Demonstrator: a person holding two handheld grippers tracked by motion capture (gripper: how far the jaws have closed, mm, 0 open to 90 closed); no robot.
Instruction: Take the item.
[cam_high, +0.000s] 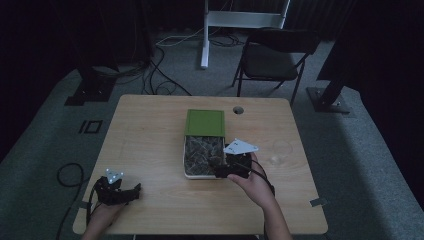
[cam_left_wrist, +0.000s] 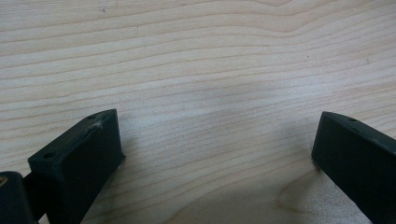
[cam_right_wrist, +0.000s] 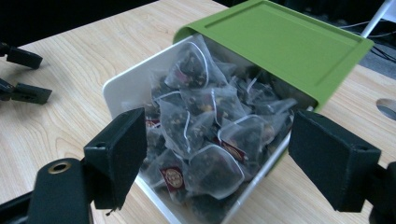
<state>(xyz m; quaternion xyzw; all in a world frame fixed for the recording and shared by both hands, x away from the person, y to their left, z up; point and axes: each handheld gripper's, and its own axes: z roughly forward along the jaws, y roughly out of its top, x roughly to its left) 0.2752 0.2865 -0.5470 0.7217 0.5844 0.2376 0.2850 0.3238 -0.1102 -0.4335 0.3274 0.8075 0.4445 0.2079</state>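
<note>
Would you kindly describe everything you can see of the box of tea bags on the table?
The box is a white rectangular tray, plastic by its look, with a green sliding lid pushed back to cover only its far part. The open near part is heaped with translucent pyramid tea bags of dark leaves, some with small red tags. It lies flat near the middle of the wooden table. The right gripper hangs open over the bags.

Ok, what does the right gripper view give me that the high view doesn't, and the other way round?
Right gripper view alone: individual tea bags with strings and tags, seen between the right gripper's open jaws.

High view alone: a clear glass right of the box, the table's cable hole, a chair, the floor cables.

Both: the white box, its green lid slid back, and the left gripper resting on the wood.
</note>
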